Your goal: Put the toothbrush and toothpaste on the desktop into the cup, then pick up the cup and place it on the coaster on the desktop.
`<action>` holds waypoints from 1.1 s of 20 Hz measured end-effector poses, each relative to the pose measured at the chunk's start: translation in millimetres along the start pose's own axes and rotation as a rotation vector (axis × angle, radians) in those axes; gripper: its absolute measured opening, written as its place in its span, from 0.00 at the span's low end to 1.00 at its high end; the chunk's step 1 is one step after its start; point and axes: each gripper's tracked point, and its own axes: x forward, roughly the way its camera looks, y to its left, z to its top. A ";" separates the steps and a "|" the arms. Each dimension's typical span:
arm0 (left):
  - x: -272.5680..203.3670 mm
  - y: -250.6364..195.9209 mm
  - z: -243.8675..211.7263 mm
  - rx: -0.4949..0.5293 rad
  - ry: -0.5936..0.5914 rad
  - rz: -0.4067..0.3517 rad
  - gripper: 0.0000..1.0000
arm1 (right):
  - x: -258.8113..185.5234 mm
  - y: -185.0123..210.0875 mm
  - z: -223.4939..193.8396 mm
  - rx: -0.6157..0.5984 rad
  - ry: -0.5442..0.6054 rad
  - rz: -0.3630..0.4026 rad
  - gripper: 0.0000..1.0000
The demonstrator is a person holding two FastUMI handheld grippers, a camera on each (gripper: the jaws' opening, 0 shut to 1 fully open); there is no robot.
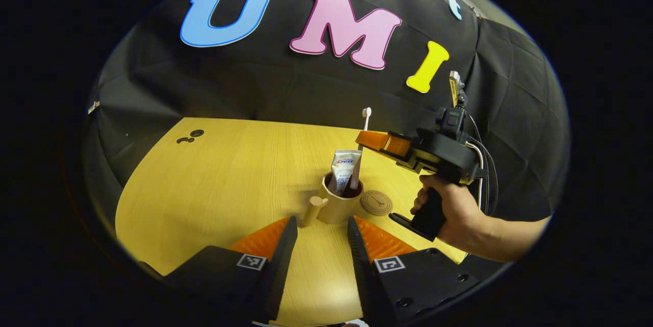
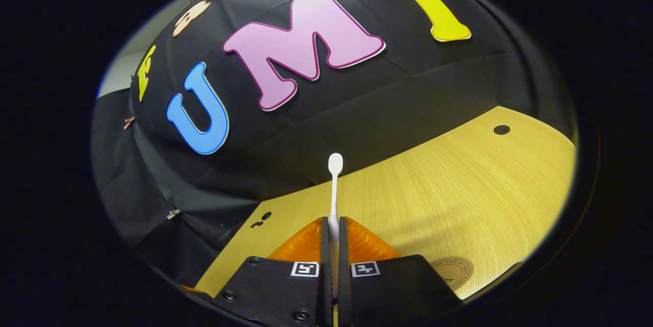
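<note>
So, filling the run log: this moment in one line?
toothpaste in cup | right gripper shut on toothbrush, over cup | left gripper open | coaster bare

White toothbrush [image 2: 334,184], tan cup [image 1: 338,200], pale wood-grain desktop [image 1: 229,174].

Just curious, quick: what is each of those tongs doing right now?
Left tongs: open, holding nothing.
Right tongs: closed on the slim white plastic toothbrush.

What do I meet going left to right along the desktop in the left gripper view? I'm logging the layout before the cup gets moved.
Cup's handle → cup holding the toothpaste → coaster → hand holding the right gripper.
</note>
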 end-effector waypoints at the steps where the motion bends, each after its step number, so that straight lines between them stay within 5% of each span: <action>1: 1.9 2.9 -3.3 0.003 0.002 0.000 0.71 | 1.0 -1.7 -6.9 -0.008 0.007 -0.003 0.08; 2: 2.7 4.4 -4.0 0.003 0.005 0.001 0.63 | 0.0 -2.2 -12.9 -0.012 0.011 -0.003 0.08; 5: 3.8 3.0 -7.3 -0.006 0.013 -0.004 0.62 | -8.1 -2.5 -25.8 -0.062 0.024 0.002 0.08; 6: 5.8 2.8 -7.4 -0.007 0.015 -0.004 0.53 | -11.3 -1.4 -25.7 -0.074 0.022 0.005 0.08; 7: 7.0 2.6 -6.5 -0.005 0.016 -0.004 0.62 | -15.3 -1.0 -26.6 -0.084 0.021 0.008 0.08; 13: 14.3 2.7 -2.2 -0.012 0.008 -0.002 0.62 | -44.7 5.9 -42.9 -0.170 0.074 0.041 0.11; 14: 15.1 1.5 -1.5 -0.012 0.005 -0.003 0.53 | -50.3 6.8 -49.3 -0.188 0.086 0.048 0.11; 16: 18.2 0.3 -1.8 -0.008 0.008 -0.007 0.62 | -60.0 8.1 -63.7 -0.203 0.122 0.056 0.11; 21: 34.8 1.0 -5.9 0.030 0.041 -0.018 0.62 | -74.9 15.4 -76.9 -0.194 0.165 0.078 0.17; 22: 38.7 0.5 -7.5 0.040 0.053 -0.024 0.62 | -78.0 14.4 -80.0 -0.193 0.178 0.076 0.05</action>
